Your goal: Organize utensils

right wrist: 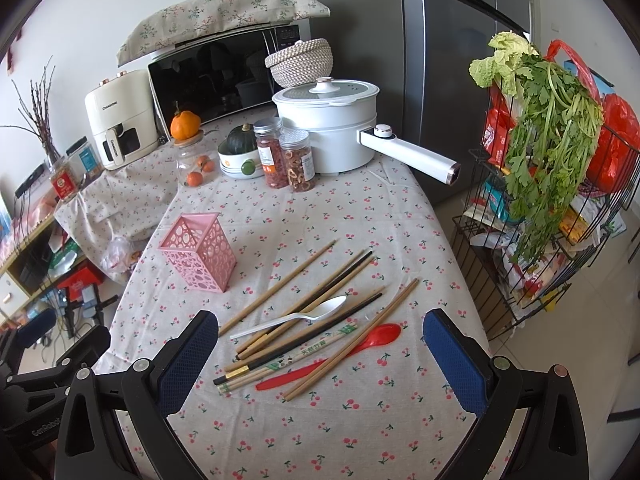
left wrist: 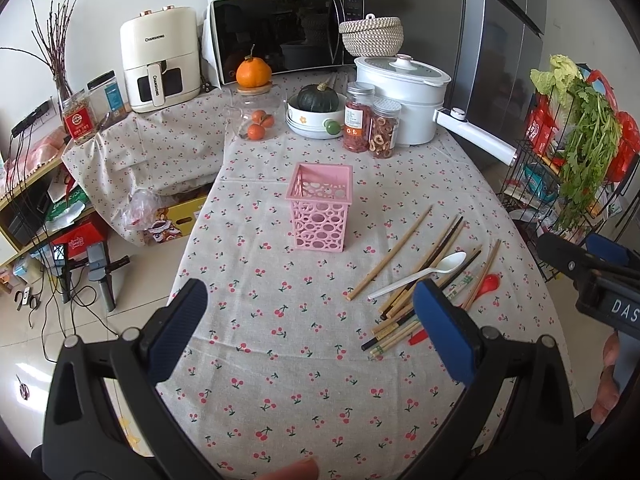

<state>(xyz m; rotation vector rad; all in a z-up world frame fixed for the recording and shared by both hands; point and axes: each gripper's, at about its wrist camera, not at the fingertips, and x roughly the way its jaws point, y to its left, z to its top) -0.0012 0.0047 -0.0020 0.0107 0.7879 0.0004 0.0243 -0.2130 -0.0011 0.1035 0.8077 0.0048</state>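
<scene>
A pink perforated holder stands upright and empty on the cherry-print tablecloth. To its right lies a loose pile of several chopsticks, wooden and black, with a white plastic spoon on top and a red plastic spoon under some of them. My left gripper is open and empty, above the cloth in front of the holder. My right gripper is open and empty, just short of the pile's near end.
At the table's back stand a white electric pot with a long handle, two jars, a bowl with a squash, a glass jar of oranges, a microwave and an air fryer. A wire rack with greens stands right of the table.
</scene>
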